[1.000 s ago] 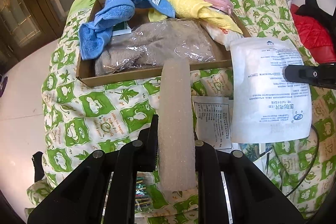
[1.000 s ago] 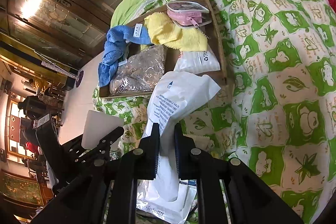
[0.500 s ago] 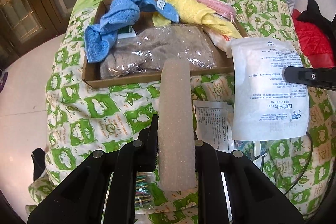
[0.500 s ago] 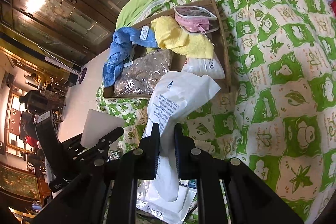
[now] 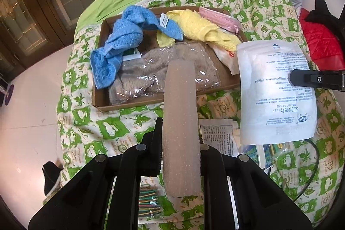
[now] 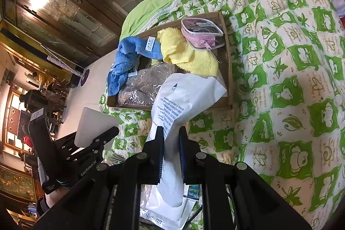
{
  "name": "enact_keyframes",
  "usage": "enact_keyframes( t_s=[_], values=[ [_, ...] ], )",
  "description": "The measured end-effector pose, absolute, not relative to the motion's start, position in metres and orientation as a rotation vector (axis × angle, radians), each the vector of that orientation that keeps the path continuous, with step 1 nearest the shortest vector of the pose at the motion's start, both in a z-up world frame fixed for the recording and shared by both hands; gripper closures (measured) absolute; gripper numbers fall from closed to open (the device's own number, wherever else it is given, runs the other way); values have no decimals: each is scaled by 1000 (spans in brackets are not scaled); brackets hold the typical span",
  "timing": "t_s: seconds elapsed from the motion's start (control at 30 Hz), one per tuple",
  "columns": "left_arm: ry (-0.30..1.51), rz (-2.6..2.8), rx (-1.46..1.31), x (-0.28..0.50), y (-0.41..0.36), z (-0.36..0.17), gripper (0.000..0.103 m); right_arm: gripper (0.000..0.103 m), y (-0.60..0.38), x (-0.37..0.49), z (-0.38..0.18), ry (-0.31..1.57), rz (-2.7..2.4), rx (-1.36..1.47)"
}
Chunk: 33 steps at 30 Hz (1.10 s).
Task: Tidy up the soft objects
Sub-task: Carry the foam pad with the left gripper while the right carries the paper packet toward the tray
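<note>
Foam strip: I hold a pale, speckled foam strip (image 5: 180, 122) on edge in the left gripper (image 5: 180, 152), jaws narrow and pinching its near end; it juts forward over the quilt (image 5: 86, 122), short of the cardboard tray (image 5: 129, 103).
Foam handling: I judge it very light and springy; it will squash under the pads and could wag at the far end, so a hold nearer the middle would steady it.
White pouch: I grip a flat white printed pouch (image 6: 183, 100) in the right gripper (image 6: 171, 152), jaws closed tight on its lower part; its top corner hangs in front of the tray's near right corner.
Pouch handling: thin, limp and slick by the look of it; it droops and folds from a low pinch, so I would expect it to slide unless held firmly by an edge.
Tray contents: blue towel (image 5: 120, 40), yellow towel (image 5: 200, 29), pink zip pouch (image 6: 201, 35) with a clear face, and a grey fleece in clear wrap (image 5: 163, 72).
Loose on quilt: printed leaflet (image 5: 217, 137) and a packet of coloured ties (image 5: 149, 202) below my left jaws.
Writing, pouch: blocks of small Chinese print with a blue triangle mark and a round blue logo; too small for me to read.
Writing, towel: white sewn tag (image 5: 164, 21), text illegible.
Writing, rig: "GenRobot.AI" on the left gripper's body, as seen from the right wrist camera.
</note>
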<state>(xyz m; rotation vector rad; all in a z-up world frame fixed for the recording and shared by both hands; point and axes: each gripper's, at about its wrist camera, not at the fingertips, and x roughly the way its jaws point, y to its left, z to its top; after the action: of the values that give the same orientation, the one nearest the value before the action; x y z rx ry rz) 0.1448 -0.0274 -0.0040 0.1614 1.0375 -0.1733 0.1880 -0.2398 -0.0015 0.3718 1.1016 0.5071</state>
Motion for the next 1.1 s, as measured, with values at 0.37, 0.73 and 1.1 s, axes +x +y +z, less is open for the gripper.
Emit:
enact_keyframes(
  t_s=[0.37,0.73,1.1],
  values=[
    [1045,-176,117,151,-18,-4,89,92,-235,193,0,1100,516,365],
    [1049,-166,115,158,-13,-1,89,92,-228,207,-1,1096,547,362],
    [1044,-155,86,188,-3,9,89,92,-230,232,11,1061,546,356]
  ],
)
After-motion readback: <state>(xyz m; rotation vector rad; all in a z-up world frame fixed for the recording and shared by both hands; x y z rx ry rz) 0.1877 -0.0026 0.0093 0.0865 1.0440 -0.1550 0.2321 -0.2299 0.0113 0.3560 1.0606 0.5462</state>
